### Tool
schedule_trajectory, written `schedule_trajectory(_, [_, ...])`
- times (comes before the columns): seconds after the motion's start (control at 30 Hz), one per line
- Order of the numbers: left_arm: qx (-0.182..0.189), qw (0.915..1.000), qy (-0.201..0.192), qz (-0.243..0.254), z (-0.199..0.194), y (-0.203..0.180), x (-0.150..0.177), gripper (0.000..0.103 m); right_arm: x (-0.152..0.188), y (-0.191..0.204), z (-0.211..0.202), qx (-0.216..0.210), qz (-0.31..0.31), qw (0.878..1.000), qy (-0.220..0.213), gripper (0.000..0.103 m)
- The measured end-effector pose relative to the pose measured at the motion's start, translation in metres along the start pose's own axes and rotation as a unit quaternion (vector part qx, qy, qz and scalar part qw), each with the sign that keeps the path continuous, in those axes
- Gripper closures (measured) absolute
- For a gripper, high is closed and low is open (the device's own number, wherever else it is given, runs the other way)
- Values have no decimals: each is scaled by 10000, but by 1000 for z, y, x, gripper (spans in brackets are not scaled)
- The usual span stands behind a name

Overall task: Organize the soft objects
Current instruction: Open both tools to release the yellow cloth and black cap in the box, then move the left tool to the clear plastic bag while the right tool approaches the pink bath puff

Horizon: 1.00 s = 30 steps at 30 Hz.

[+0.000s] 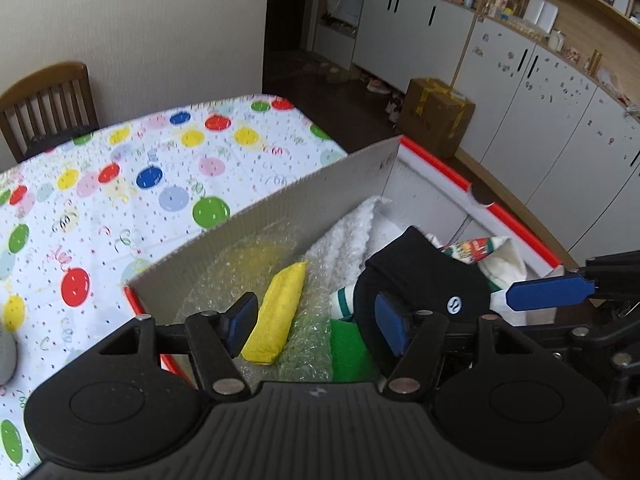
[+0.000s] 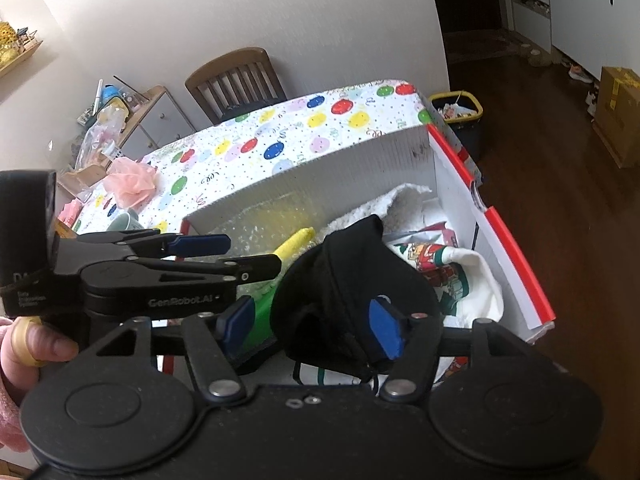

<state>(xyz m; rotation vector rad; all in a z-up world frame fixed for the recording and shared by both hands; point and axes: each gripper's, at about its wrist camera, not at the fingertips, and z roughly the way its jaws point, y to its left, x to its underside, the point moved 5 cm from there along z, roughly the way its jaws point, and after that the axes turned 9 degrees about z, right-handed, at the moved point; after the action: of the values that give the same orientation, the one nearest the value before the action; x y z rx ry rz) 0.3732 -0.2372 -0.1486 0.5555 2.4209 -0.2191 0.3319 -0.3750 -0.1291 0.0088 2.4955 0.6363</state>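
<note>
Both pairs of jaws stand apart over the open box (image 1: 280, 208), gripping nothing. Between the blue pads of the left gripper (image 1: 316, 326) lie a yellow pouch (image 1: 276, 312), bubble wrap (image 1: 308, 340) and a green cloth (image 1: 348, 352). Against its right pad rests a black sock (image 1: 424, 276) (a small round logo shows on it). The right gripper (image 2: 312, 326) hangs above that same sock (image 2: 340, 280), which fills most of its gap. Just right of its jaws lies a Christmas-print cloth (image 2: 440, 268); ahead, a fluffy white towel (image 2: 404, 204). Beyond the box's far wall spreads the balloon-patterned bench (image 2: 300, 136), with a pink mesh bundle (image 2: 132, 182) well to the left.
</note>
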Motion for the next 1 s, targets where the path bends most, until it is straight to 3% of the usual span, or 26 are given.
schedule_trajectory(0.37, [16,9982,-552,234,-51,-7,-3,39,2,22,-23,20,-256,9994,-248,30])
schedule_trajectory(0.5, [-2,9970,-726,285,-71,-6,0,29,3,34,-34,3,-366,9986,-392,25])
schedule_trajectory(0.67, [-54,9949,-965,280,-96,2,6,29,6,50,-44,-20,-462,9972,-581,18])
schedule_trajectory(0.8, [-61,9938,-1087,214,-116,12,14,21,10,66,-50,-48,-514,9958,-750,13])
schedule_trajectory(1.0, [-55,9918,-1268,115,-146,32,30,19,16,102,-52,-187,-643,9931,-967,4])
